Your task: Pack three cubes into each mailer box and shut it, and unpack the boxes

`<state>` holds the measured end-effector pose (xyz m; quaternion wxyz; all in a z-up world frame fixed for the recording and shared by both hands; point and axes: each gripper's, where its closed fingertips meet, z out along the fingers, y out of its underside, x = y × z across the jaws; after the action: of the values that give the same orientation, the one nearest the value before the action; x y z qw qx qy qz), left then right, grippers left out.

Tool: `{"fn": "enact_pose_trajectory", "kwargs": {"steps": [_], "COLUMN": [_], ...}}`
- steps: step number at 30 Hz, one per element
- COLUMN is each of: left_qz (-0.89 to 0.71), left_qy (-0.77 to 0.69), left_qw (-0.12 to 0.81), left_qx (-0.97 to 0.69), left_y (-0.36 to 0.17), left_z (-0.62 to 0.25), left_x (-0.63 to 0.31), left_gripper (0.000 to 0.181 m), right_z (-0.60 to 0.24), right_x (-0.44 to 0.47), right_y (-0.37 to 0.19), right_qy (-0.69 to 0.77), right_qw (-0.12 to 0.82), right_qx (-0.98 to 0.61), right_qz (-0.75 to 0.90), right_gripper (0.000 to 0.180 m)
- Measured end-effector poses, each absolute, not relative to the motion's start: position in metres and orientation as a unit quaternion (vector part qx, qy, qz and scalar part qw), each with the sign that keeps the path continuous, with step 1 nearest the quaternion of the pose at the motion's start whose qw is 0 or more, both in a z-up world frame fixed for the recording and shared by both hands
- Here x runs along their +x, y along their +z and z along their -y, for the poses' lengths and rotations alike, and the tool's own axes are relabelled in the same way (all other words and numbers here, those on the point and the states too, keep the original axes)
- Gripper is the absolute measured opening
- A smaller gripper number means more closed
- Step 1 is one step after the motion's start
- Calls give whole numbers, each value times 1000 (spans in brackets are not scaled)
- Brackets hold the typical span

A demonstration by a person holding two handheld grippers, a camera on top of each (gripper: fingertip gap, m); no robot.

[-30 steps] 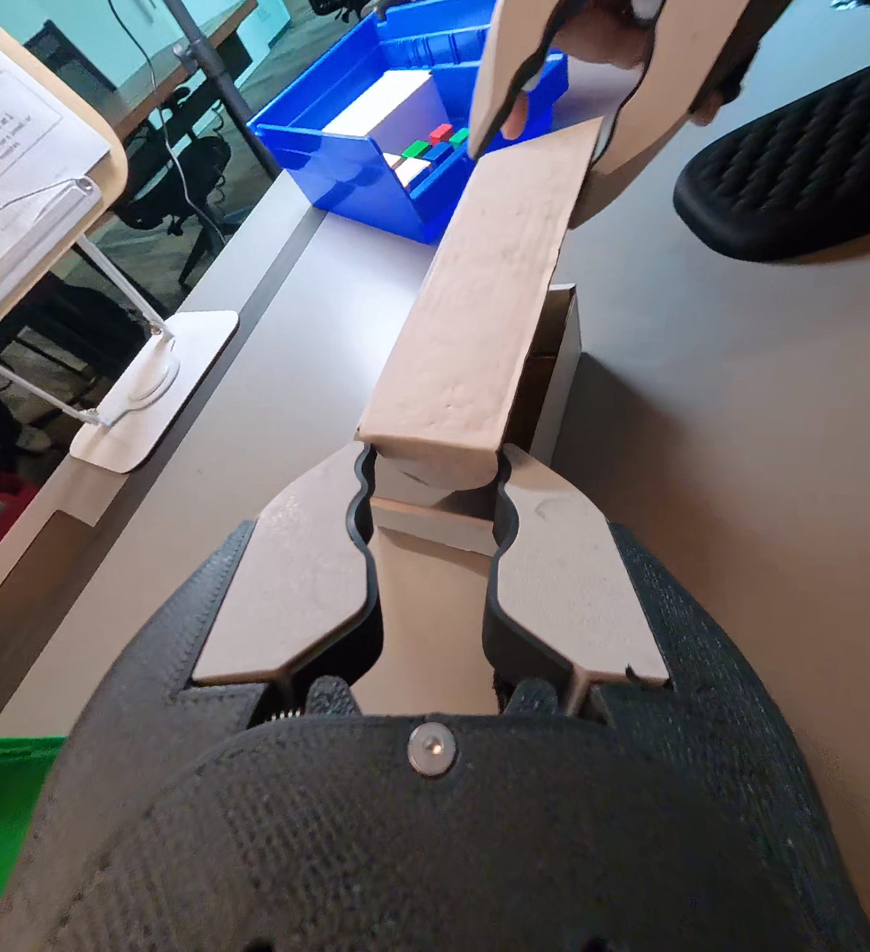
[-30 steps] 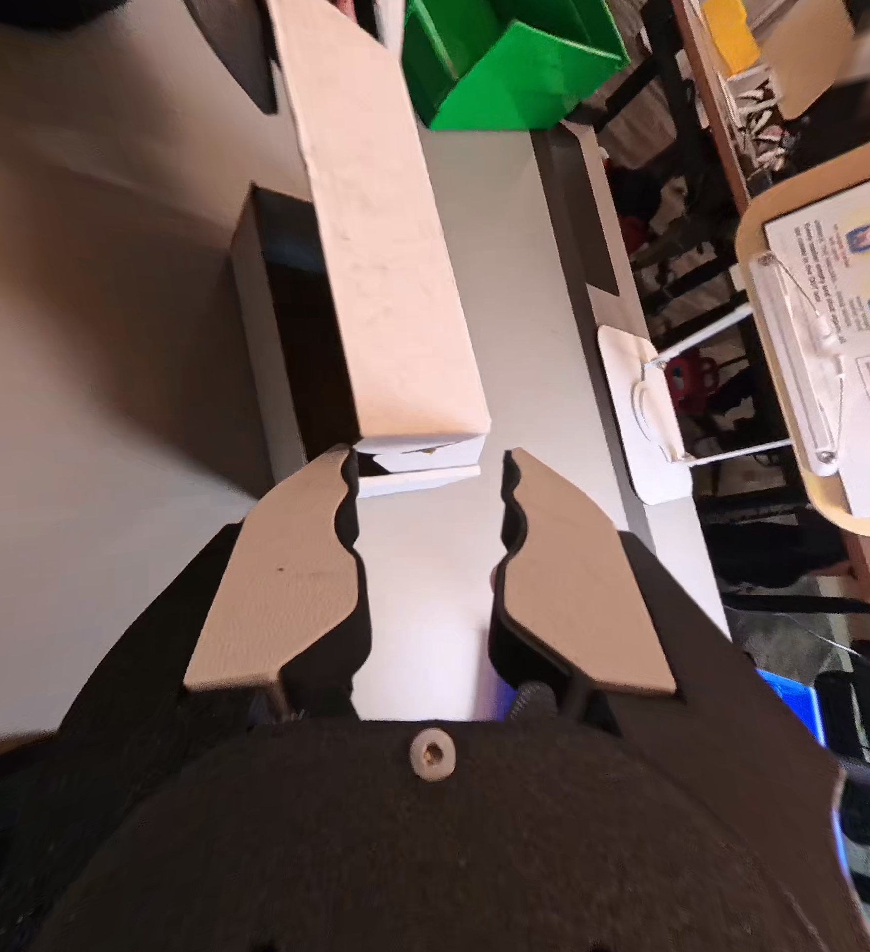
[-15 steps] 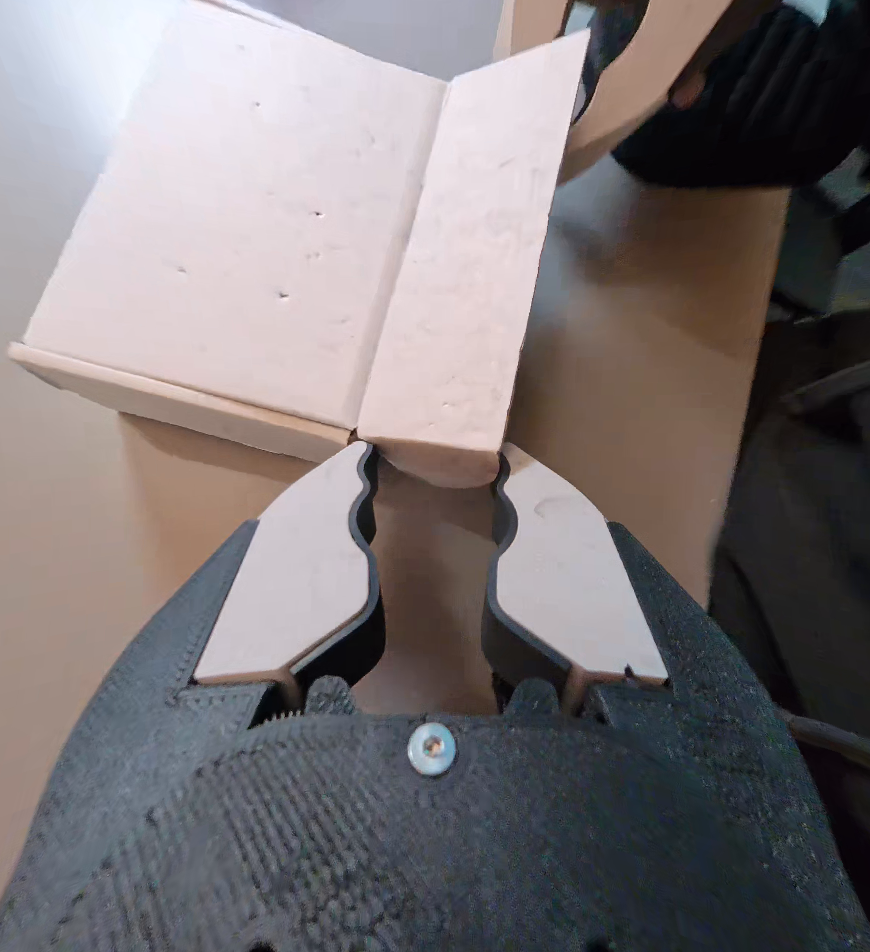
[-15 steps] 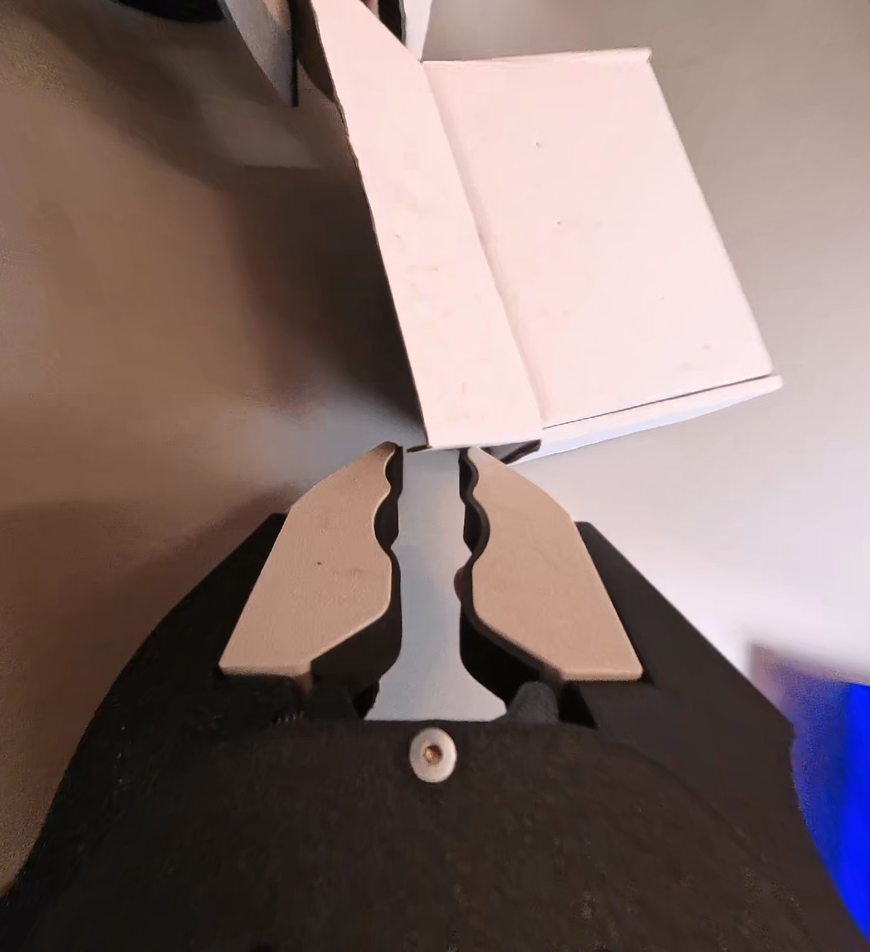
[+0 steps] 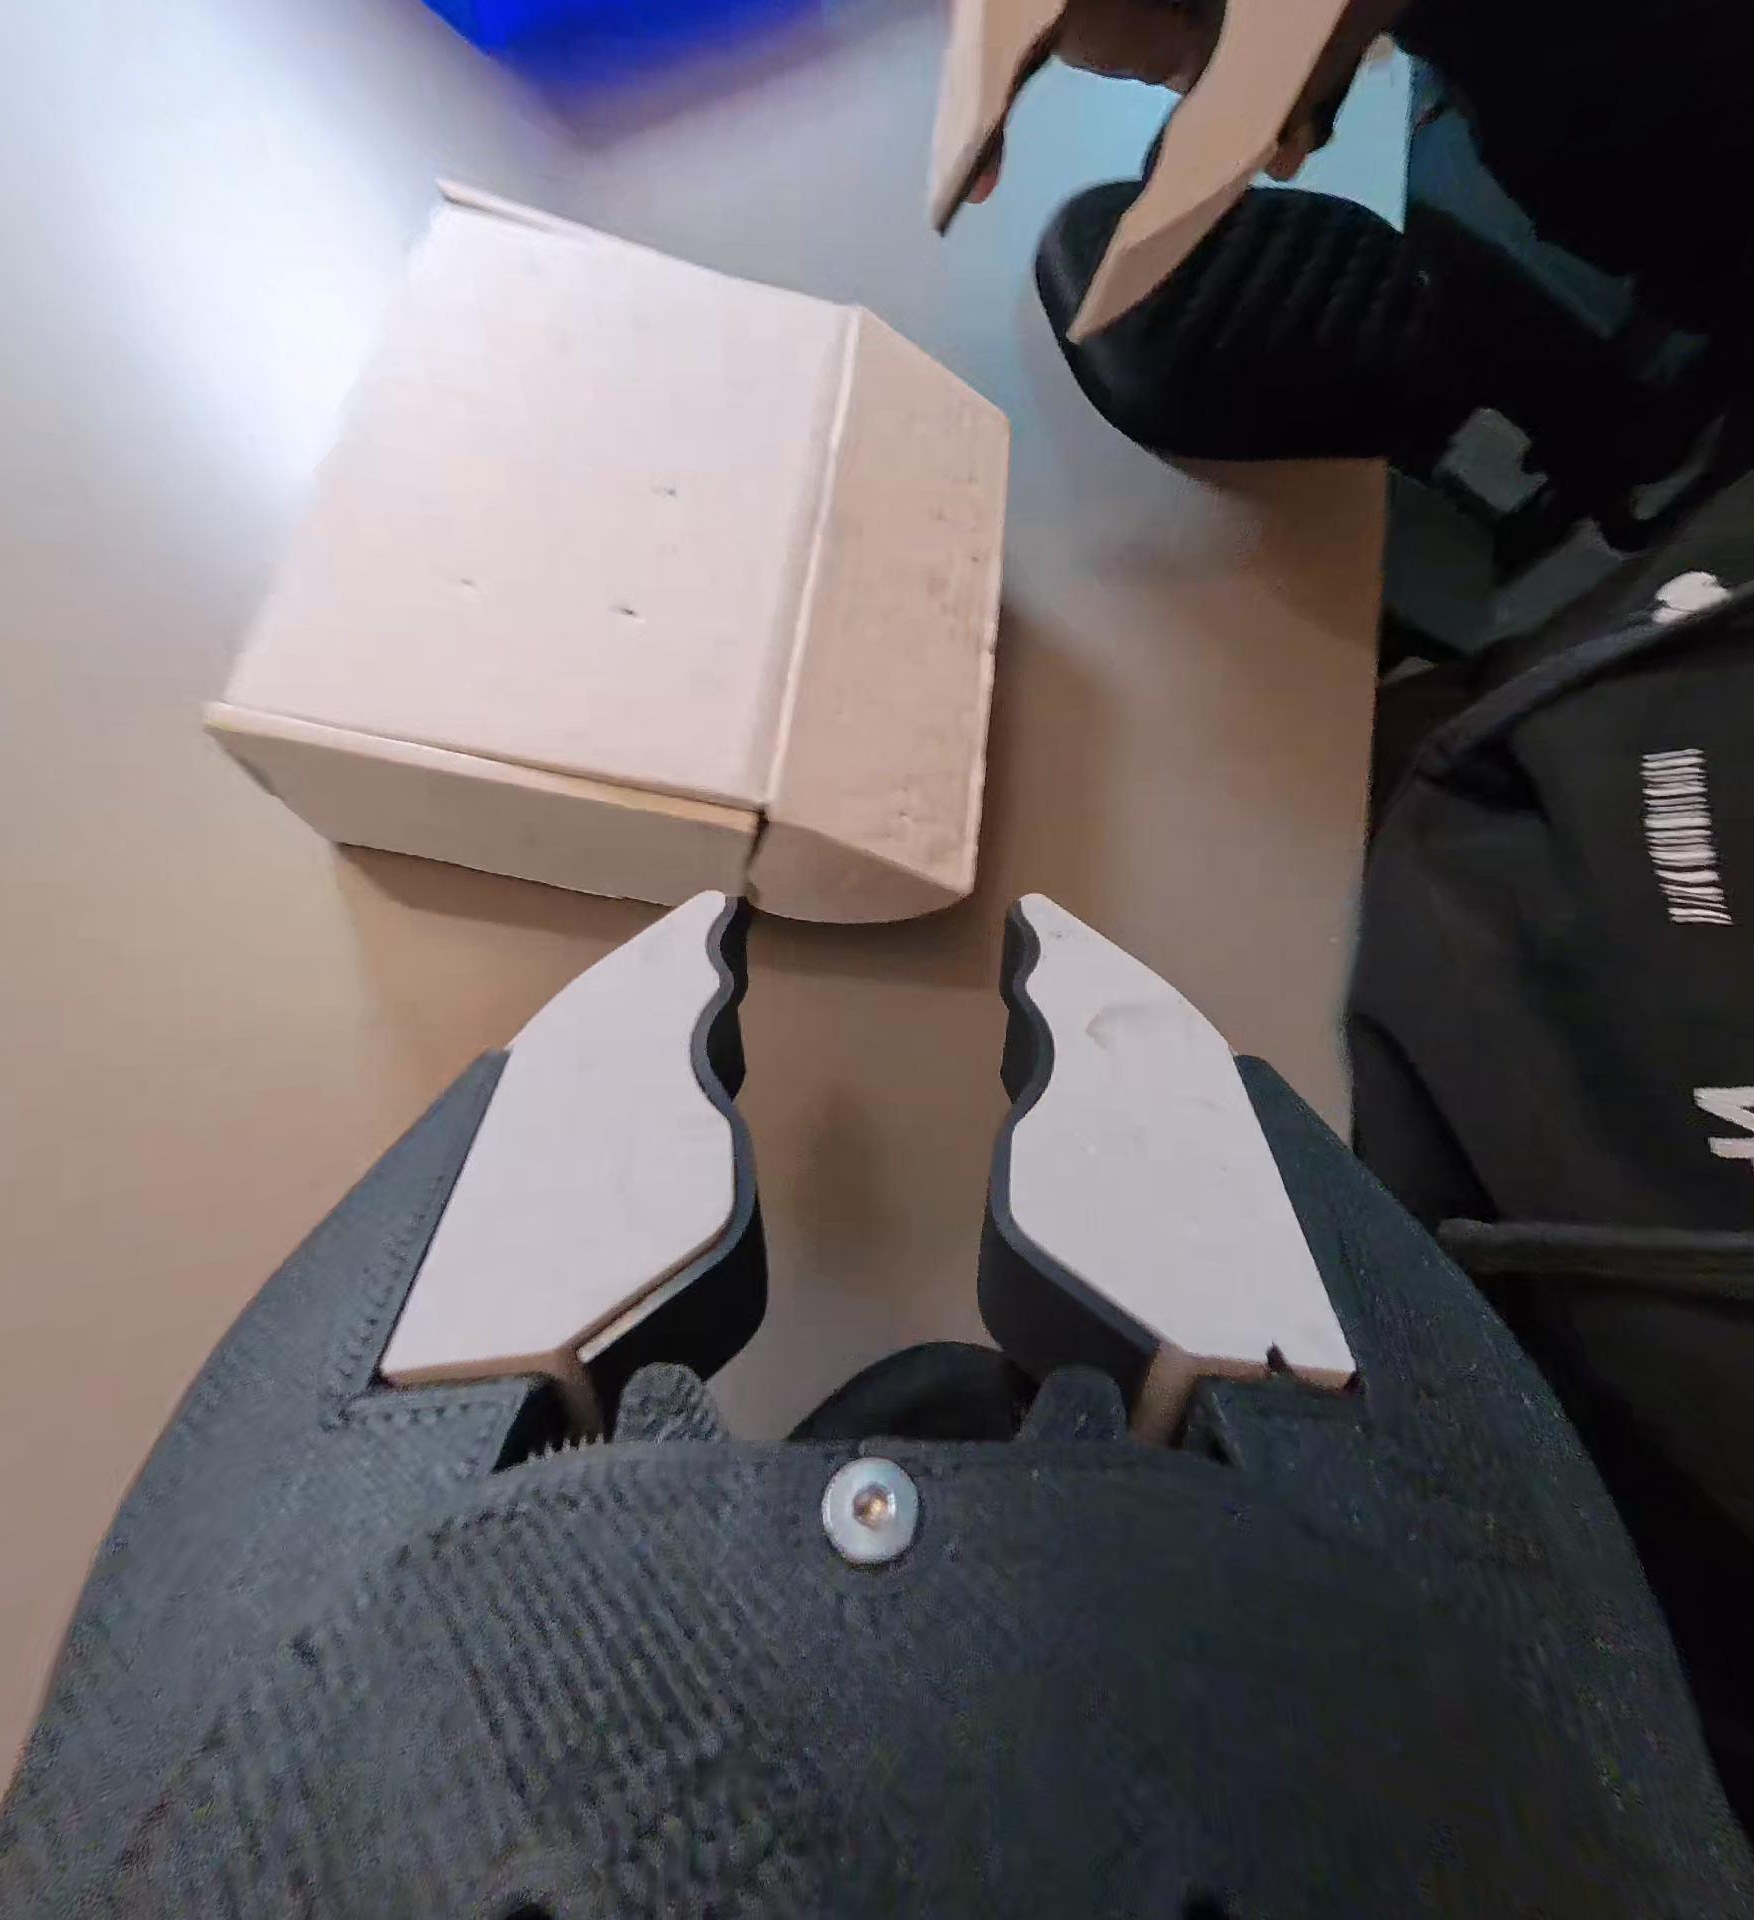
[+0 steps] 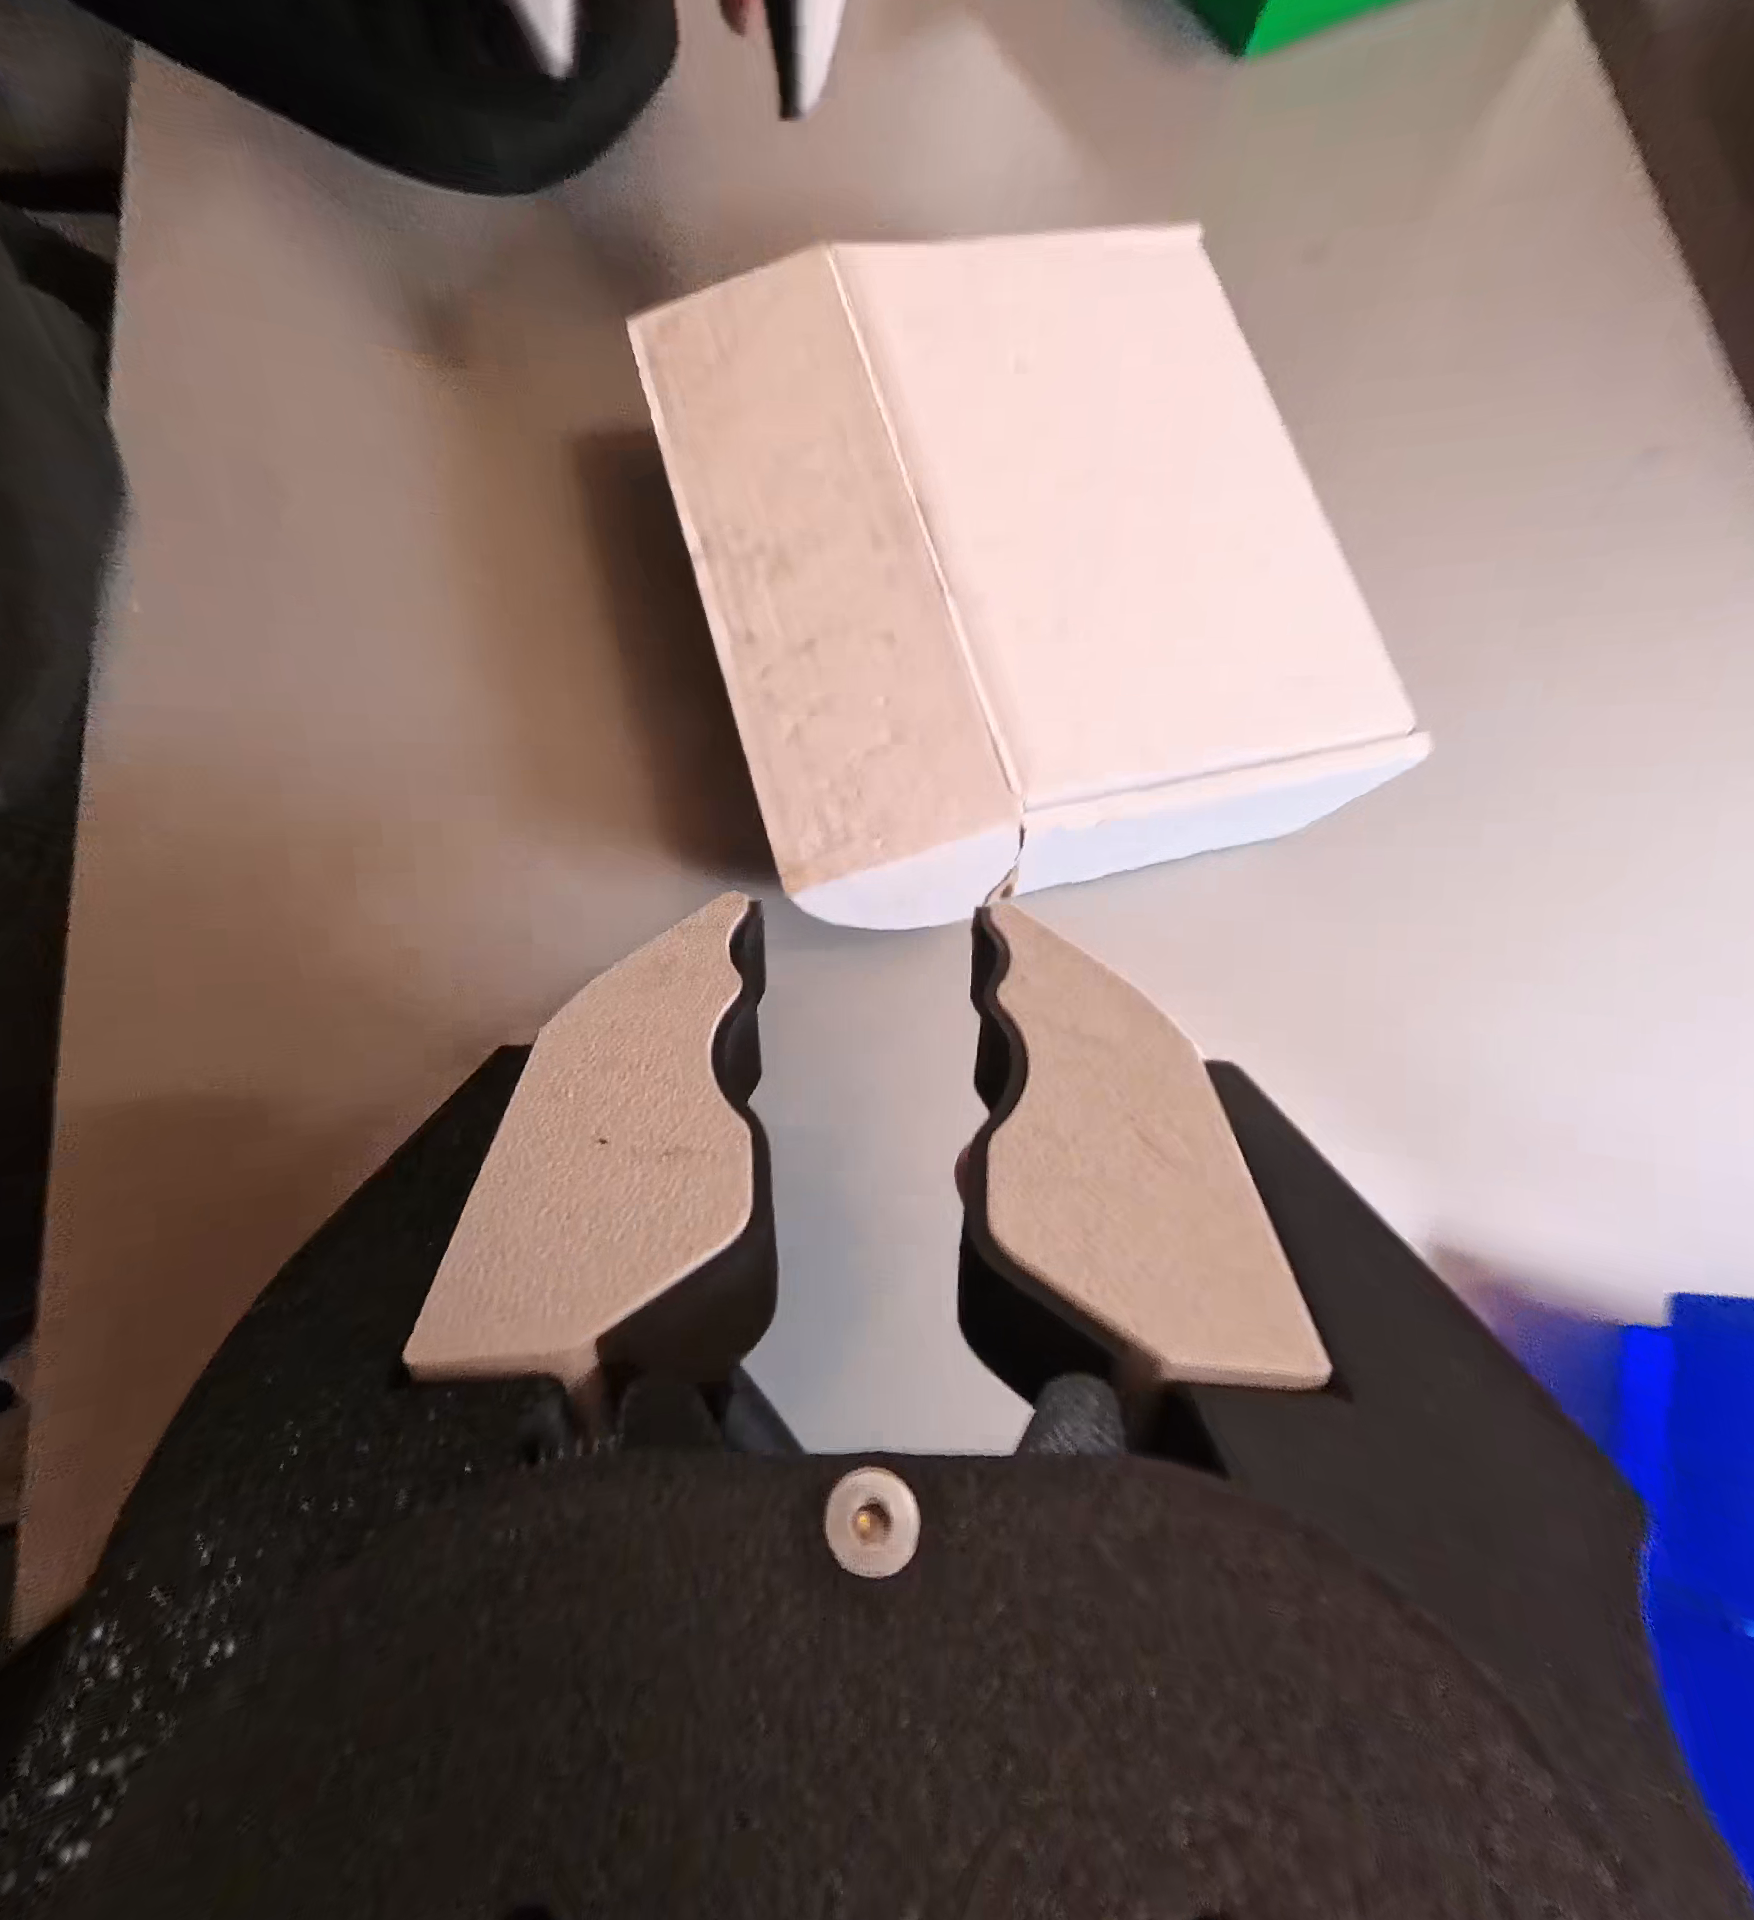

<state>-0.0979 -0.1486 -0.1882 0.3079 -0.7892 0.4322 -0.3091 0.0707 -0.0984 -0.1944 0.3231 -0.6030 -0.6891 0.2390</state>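
Left hand-held gripper (image 5: 873, 914): fingers apart, empty, just off the box's near end.
Right hand-held gripper (image 6: 868, 920): parted, empty, opposite end.
Mailer box (image 5: 582, 582): lid down, near worktop (image 5: 104, 1039) front edge, likely just shut.

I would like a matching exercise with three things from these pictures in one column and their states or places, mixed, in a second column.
Things:
1. mailer box
2. left hand-held gripper
3. blue bin

States or places:
A. open, holding nothing
B. at the picture's edge, blurred
C. lid down, resting on the table

Pairs: 1-C, 2-A, 3-B
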Motion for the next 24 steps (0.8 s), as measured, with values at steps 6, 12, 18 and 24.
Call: {"fn": "enact_pose_trajectory", "kwargs": {"steps": [6,12,18,24], "left_qz": [-438,-377,-307,-238], "left_qy": [-238,-316,-350,-401], "left_qw": [301,250,241,205], "left_qx": [-813,-834,-851,-861], "left_y": [-200,-222,-218,-221], "left_z": [129,142,140,137], "left_x": [-95,-73,-75,-76], "left_gripper": [36,29,25,22], "right_z": [88,94,103,116], "right_x": [65,53,53,45], "right_y": [-208,-228,-226,-229], "right_qy": [174,252,313,377], "right_qw": [261,225,162,111], "right_qx": [-604,-658,-722,-730], "right_qz": [732,673,595,558], "right_gripper": [45,43,37,32]}}
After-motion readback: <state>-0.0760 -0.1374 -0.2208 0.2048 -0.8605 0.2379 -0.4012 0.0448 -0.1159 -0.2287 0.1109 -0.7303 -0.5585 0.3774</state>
